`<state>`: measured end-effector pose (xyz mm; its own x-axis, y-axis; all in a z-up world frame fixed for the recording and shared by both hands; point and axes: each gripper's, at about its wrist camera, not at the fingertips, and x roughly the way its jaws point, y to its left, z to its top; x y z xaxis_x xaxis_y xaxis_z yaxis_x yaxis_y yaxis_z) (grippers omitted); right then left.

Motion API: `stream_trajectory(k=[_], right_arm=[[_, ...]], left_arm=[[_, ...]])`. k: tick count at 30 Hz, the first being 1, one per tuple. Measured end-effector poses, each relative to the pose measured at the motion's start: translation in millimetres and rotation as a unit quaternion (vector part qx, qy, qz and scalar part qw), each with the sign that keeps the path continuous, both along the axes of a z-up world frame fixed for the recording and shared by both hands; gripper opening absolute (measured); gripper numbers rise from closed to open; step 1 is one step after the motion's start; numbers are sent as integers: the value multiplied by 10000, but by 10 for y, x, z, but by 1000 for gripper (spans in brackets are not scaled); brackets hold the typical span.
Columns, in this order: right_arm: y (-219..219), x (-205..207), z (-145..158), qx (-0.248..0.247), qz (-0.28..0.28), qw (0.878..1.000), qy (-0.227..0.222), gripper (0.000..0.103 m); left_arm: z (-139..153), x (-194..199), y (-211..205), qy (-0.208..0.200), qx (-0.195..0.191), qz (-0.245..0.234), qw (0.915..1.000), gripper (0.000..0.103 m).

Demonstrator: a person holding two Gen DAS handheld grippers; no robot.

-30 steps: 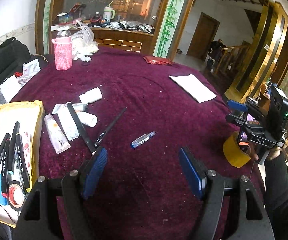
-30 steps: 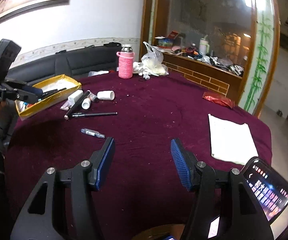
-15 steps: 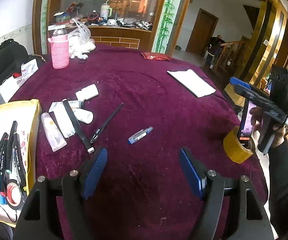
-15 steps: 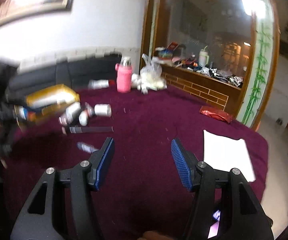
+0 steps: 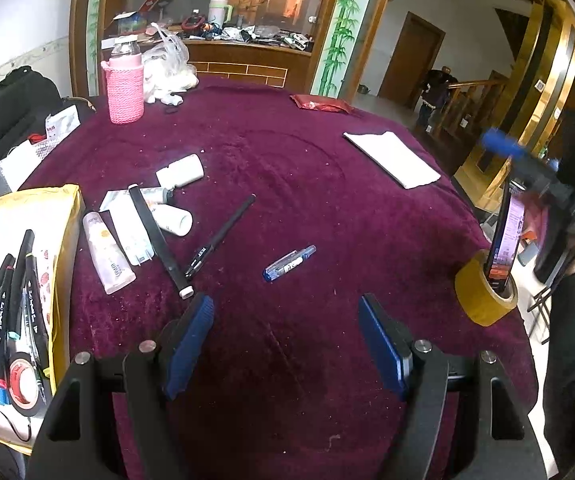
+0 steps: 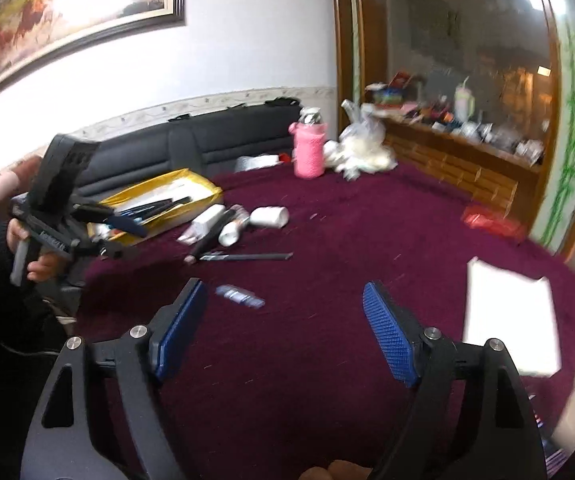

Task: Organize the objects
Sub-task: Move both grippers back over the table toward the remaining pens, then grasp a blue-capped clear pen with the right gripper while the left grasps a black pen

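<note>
Several tubes point(image 5: 109, 254) and pens point(image 5: 220, 236) clutter the tablecloth point(image 5: 327, 216)

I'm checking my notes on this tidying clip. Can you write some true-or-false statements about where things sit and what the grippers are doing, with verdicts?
1. The left gripper holds a pen. False: its jaws are open and empty.
2. The blue pen lies alone on the maroon tablecloth. True.
3. The yellow tape roll sits inside the yellow tray. False: it rests near the table's edge.
4. The right gripper is empty, its jaws just widened. True.
5. The pink-sleeved bottle stands upright. True.
</note>
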<state>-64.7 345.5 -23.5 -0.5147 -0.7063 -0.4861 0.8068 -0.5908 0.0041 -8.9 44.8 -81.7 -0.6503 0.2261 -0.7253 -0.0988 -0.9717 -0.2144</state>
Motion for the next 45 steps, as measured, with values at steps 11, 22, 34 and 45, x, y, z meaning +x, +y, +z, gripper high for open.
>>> stream_trajectory(k=[11, 22, 34, 45], right_arm=[[58, 440, 442, -1087, -44, 9939, 157, 85], [-1391, 401, -613, -379, -1430, 9704, -1910, 85], [-1802, -123, -1181, -17, -3079, 9004, -3073, 85], [-2045, -482, -1322, 48, -3982, 8690, -2937, 49]], left_arm=[[-49, -2, -97, 1, 237, 2, 9997, 74], [-113, 109, -576, 70, 470, 259, 9985, 74], [-213, 163, -1173, 62, 850, 676, 9941, 74], [-240, 210, -1356, 124, 838, 827, 9930, 74]])
